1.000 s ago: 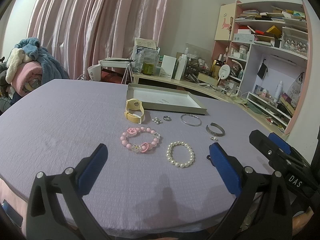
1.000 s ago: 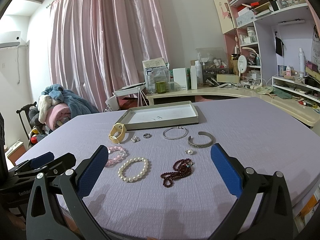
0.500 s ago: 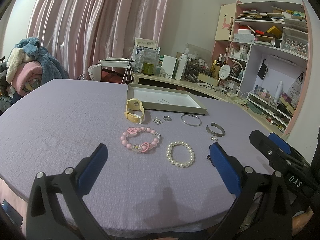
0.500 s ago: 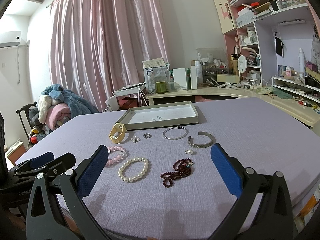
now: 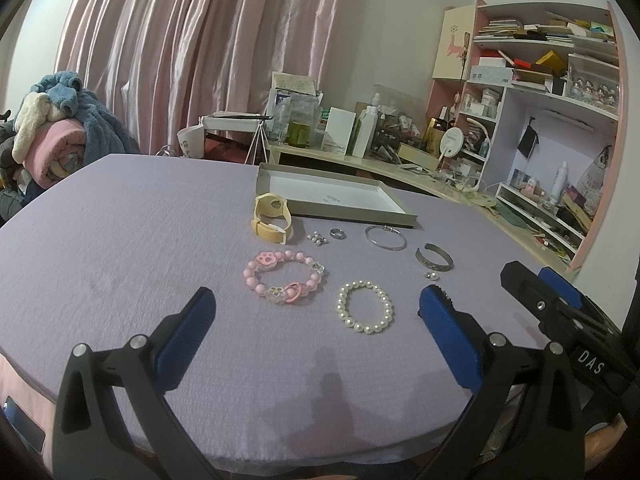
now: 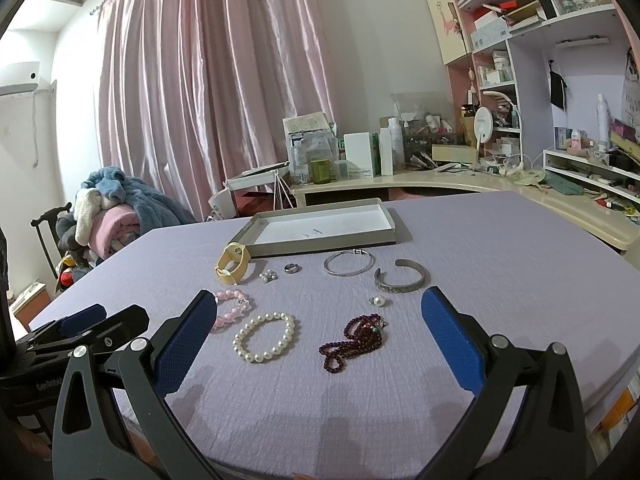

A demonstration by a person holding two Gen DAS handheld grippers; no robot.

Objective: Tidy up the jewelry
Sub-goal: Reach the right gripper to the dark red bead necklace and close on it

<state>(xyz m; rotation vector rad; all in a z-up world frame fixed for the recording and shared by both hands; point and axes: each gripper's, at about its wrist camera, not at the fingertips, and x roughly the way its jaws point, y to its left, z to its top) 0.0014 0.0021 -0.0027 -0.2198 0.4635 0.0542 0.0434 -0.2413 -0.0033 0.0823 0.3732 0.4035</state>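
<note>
Jewelry lies on a purple tablecloth (image 5: 120, 240) before an empty grey tray (image 5: 332, 198) (image 6: 320, 226). There is a yellow band (image 5: 270, 220) (image 6: 232, 266), a pink bead bracelet (image 5: 282, 278) (image 6: 232, 308), a pearl bracelet (image 5: 366, 306) (image 6: 264, 336), a dark red bead strand (image 6: 354, 340), a thin silver bangle (image 5: 386, 237) (image 6: 348, 264), a silver cuff (image 5: 434, 262) (image 6: 400, 280), a ring (image 5: 337, 233) (image 6: 291, 268) and small pearl pieces (image 5: 317, 238) (image 6: 378, 301). My left gripper (image 5: 316, 328) and right gripper (image 6: 316, 332) are open and empty, held near the table's front edge.
A cluttered desk (image 6: 440, 180) and pink shelves (image 5: 540, 120) stand behind and to the right. A pile of blankets (image 5: 52, 140) sits on a chair at the left. Pink curtains (image 6: 220, 80) hang behind.
</note>
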